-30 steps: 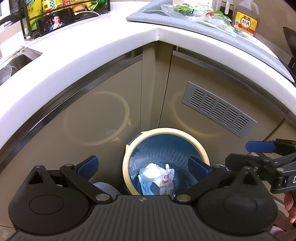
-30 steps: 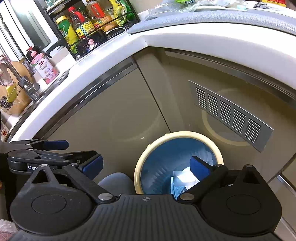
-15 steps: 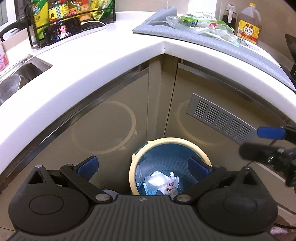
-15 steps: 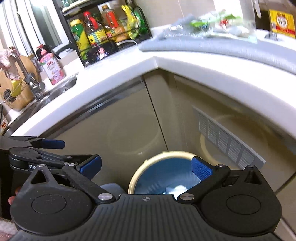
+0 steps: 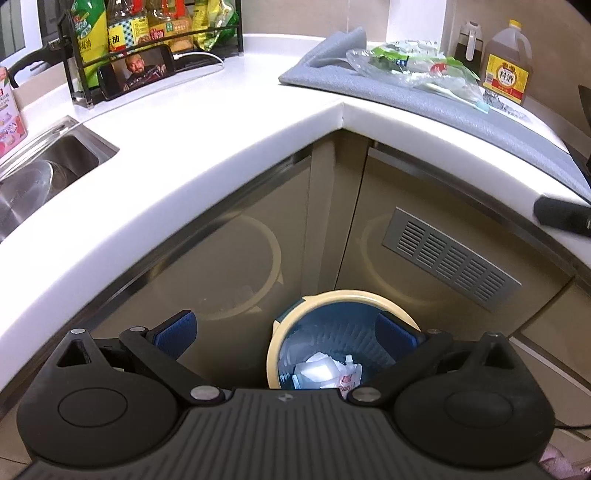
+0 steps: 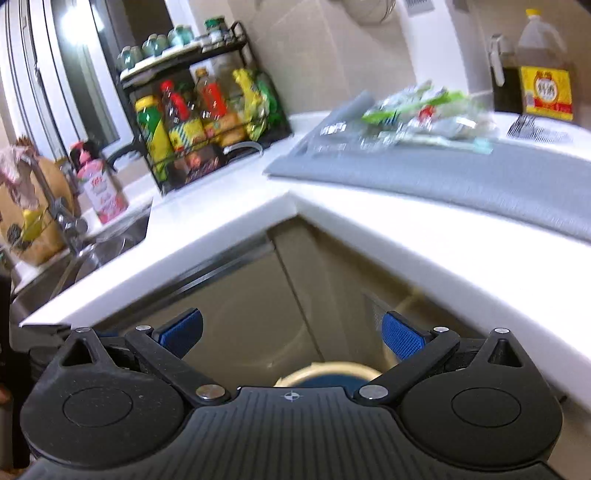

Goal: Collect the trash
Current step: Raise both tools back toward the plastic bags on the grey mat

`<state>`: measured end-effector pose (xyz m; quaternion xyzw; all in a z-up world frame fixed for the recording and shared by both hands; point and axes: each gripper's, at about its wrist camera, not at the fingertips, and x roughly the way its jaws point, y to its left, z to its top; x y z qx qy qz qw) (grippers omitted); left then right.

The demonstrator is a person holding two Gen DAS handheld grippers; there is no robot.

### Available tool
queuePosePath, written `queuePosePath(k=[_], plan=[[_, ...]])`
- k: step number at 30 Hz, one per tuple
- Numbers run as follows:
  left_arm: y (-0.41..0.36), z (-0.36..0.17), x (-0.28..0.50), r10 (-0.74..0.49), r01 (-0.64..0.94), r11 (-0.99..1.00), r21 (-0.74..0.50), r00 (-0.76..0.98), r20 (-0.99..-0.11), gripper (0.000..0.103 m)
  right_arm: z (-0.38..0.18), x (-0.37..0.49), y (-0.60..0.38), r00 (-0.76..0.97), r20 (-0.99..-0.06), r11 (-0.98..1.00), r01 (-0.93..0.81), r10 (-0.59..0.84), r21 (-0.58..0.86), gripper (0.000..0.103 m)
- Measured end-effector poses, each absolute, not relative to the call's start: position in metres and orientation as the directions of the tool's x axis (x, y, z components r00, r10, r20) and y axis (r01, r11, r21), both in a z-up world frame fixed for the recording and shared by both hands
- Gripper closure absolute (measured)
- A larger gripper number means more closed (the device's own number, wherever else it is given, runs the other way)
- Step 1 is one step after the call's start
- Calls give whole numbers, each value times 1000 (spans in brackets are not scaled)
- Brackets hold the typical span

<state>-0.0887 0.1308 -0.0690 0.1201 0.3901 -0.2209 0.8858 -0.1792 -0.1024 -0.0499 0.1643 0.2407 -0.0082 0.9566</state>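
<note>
My left fingers (image 5: pixel 286 332) were spread wide with nothing between them, their blue pads (image 5: pixel 175 332) standing well apart. Just beyond and below them sat the trash bin (image 5: pixel 332 299), a blue pail with a cream rim, on the floor in the corner where the two cabinet fronts met. Inside it lay crumpled white wrappers (image 5: pixel 317 371) and a small pouch (image 5: pixel 349 376) with a red label. A metal vent grille (image 5: pixel 450 254) was set into the cabinet door to the right of the bin.

My right fingers (image 6: pixel 291 334) were also splayed and empty, pointing higher, so that only the cream rim of the bin (image 6: pixel 325 369) showed over the tool's body. That view was blurred.

Above the cabinets ran the white table (image 5: pixel 184 147). On its right wing lay a grey mat (image 5: pixel 443 107), and on the mat a heap of clear plastic bags (image 5: pixel 413 70) with green and red print: trash not yet collected. A bottle with a yellow label (image 5: pixel 506 62) stood behind the heap. On the left wing stood a black rack of bottles (image 5: pixel 147 33) with a phone (image 5: pixel 136 72) leaning against it, and farther left a steel sink (image 5: pixel 48 173). A dark piece of my right tool (image 5: pixel 561 218) showed at the edge of the left view.
</note>
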Motion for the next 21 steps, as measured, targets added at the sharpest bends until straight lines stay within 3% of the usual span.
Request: queuePosePath(k=[13,21], plan=[[125,-46,-67,-269,459,885,82,645,-715,0,-25,-145,-162,926,-376,927,174,-39,333,0],[106,-27,-50,-268,454,885,107,682,-681,0,-23,-110,-207,924,-374,860,255,-81,442,0]])
